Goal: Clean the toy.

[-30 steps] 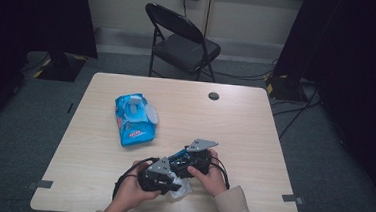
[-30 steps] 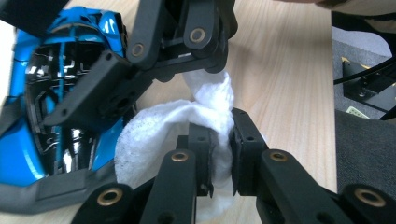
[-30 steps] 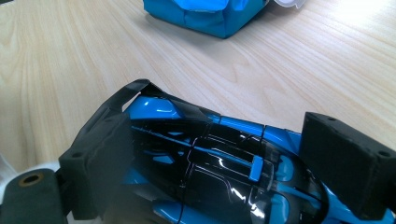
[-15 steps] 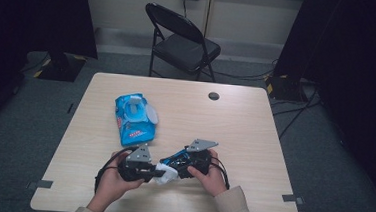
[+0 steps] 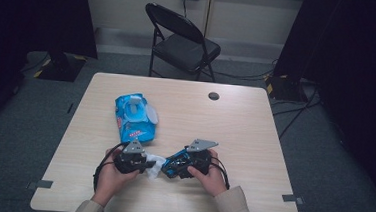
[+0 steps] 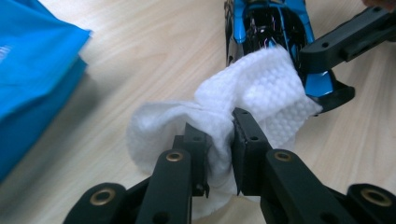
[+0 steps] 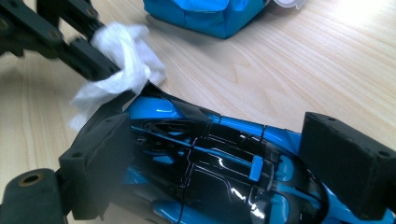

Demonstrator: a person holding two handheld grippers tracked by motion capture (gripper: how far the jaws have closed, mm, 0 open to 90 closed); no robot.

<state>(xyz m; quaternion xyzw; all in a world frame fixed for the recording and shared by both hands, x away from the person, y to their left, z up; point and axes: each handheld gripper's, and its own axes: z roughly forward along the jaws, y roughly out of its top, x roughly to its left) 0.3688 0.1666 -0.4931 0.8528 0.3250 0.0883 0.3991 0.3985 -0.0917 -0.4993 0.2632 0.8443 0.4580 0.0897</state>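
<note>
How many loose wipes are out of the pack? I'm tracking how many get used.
1. A single white wipe is pinched in the left tool, against the blue toy car. More may sit hidden inside the blue pack.

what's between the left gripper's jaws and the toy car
A crumpled white wet wipe: the left gripper pinches it and its far end lies against the blue and black toy car, as the left gripper view shows.

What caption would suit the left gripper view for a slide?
Left gripper pinches a white wipe against a blue and black toy car held by the right gripper.
</note>
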